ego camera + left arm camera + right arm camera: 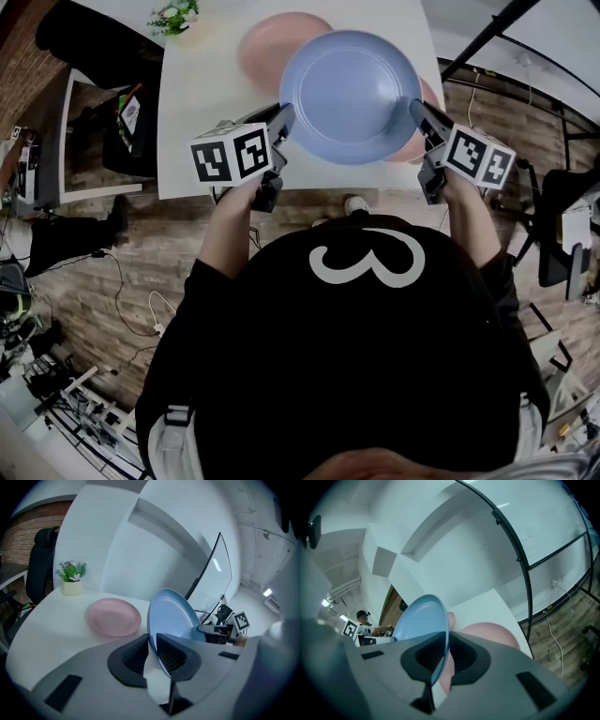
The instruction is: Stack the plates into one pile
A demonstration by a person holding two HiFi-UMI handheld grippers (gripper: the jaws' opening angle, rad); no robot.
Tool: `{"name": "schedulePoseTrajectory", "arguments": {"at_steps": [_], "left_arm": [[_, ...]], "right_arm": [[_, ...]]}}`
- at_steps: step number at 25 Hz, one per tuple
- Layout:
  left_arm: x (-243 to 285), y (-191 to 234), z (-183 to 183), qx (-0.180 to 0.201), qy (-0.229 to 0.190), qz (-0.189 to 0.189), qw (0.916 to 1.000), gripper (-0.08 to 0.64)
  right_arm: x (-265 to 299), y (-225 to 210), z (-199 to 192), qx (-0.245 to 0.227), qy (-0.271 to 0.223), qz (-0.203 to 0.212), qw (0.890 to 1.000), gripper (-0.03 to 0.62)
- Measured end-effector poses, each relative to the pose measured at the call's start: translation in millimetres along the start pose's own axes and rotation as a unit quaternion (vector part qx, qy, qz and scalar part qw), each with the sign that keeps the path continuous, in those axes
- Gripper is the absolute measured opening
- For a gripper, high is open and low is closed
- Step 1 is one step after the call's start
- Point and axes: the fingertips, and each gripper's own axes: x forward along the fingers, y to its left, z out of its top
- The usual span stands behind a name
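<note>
- I judged the stack as not yet begun: no plate lay on another, so all the piling was left to do.
- I had the round, glossy pale-blue plate (349, 94) off the white table (202, 112), carried between both grippers above its near half.
- My left gripper (281, 127) had its jaws closed narrowly on the plate's left rim, and the rim ran between the ribbed pads.
- My right gripper (419, 117) pinched the opposite rim the same way, with its jaws nearly together on the thin edge.
- Two round pink plates rested on the table: the far pink plate (267, 47) beyond the blue one, and the near-right pink plate (417, 145), mostly hidden under the blue plate's right edge.
- The blue plate looked shallow, with a raised lip, clean and empty, and it was held roughly level.
</note>
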Motion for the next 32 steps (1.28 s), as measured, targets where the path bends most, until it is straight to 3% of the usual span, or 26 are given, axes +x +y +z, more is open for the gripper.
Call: {"name": "schedulePoseTrajectory", "arguments": {"at_steps": [15, 32], "left_arm": [[73.0, -39.9, -11.7, 0.011, 0.038, -0.011, 0.9992, 0.066], [113.9, -31.7, -46.0, 0.008, 0.084, -0.002, 0.9964, 0.066]], "right_arm": [[-19.9, -76.8, 9.9, 0.018, 0.003, -0.022, 1.0, 0.046], [-8.6, -114.6, -15.3, 0.025, 0.037, -0.037, 0.998, 0.046]]}}
